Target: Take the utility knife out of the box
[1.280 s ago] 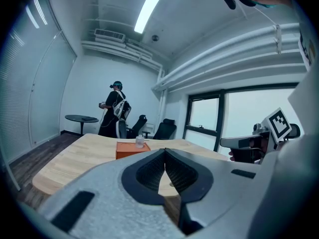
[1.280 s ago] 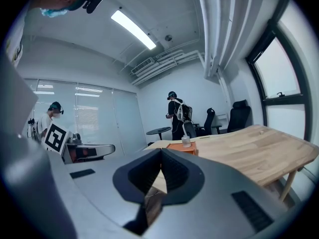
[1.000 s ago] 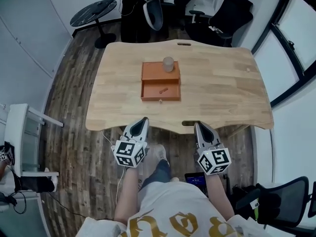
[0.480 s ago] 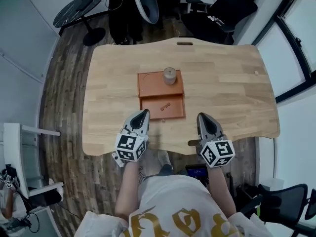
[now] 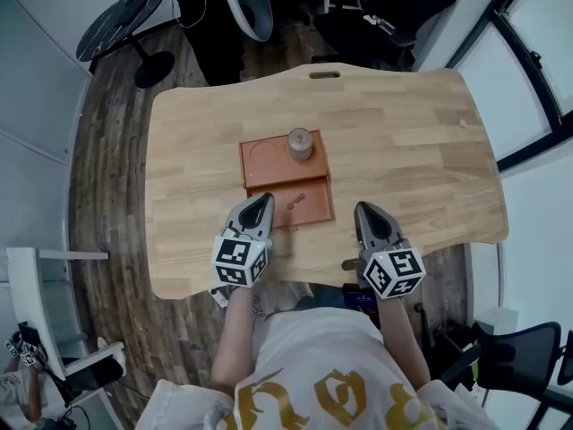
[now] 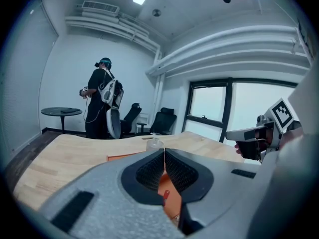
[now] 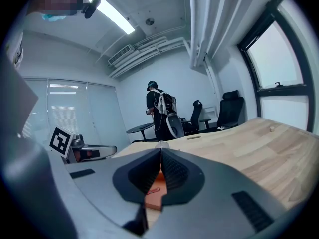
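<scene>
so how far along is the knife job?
Done: the box is open. In hand: nothing; the left gripper and right gripper are both shut and empty, near the box's front. To do: the utility knife lies untouched inside, so open, grasp it and lift it out.

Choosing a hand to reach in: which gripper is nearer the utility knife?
Left. The left gripper is at the box's near-left corner, just left of the utility knife; the right gripper is clear of the box's right side, farther off.

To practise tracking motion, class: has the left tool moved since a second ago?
Yes. The left tool went forward from the table edge to beside the box.
</scene>
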The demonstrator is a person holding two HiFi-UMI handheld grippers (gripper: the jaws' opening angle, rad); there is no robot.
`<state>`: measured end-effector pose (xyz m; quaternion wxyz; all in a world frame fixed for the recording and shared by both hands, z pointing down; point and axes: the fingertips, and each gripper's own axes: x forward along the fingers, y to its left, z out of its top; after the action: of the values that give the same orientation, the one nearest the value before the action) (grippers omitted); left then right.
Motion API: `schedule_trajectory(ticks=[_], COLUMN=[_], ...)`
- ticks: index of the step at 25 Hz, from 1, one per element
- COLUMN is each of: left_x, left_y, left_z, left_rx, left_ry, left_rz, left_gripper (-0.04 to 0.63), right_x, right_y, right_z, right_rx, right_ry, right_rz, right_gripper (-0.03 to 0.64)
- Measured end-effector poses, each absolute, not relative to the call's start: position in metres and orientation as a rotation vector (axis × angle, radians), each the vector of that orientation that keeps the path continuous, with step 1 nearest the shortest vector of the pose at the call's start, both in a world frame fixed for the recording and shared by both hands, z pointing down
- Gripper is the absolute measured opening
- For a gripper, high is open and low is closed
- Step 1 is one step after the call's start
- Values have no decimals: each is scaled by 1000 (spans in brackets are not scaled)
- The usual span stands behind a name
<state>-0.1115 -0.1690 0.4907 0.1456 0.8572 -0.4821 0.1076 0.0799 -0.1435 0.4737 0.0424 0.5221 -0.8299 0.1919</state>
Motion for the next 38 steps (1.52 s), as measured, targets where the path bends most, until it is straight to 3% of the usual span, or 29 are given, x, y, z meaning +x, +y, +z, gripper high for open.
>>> schedule_trajectory(ticks=[15, 34, 38], left_x=[-105, -63, -56], left_y=[-188, -190, -188], left_z=[529, 623, 648], left_rx=[2405, 2383, 2327], left_ry=[-1348, -927, -843], left_rz=[381, 917, 1024], left_gripper=[11, 14, 87], right_x=[79, 66, 67], right_y=[-167, -182, -183], right_z=[488, 539, 552], right_rx=[1553, 1380, 1349], right_ry=[-2530, -2495, -2473], right_rz=[575, 733, 765], right_gripper=[12, 12, 12])
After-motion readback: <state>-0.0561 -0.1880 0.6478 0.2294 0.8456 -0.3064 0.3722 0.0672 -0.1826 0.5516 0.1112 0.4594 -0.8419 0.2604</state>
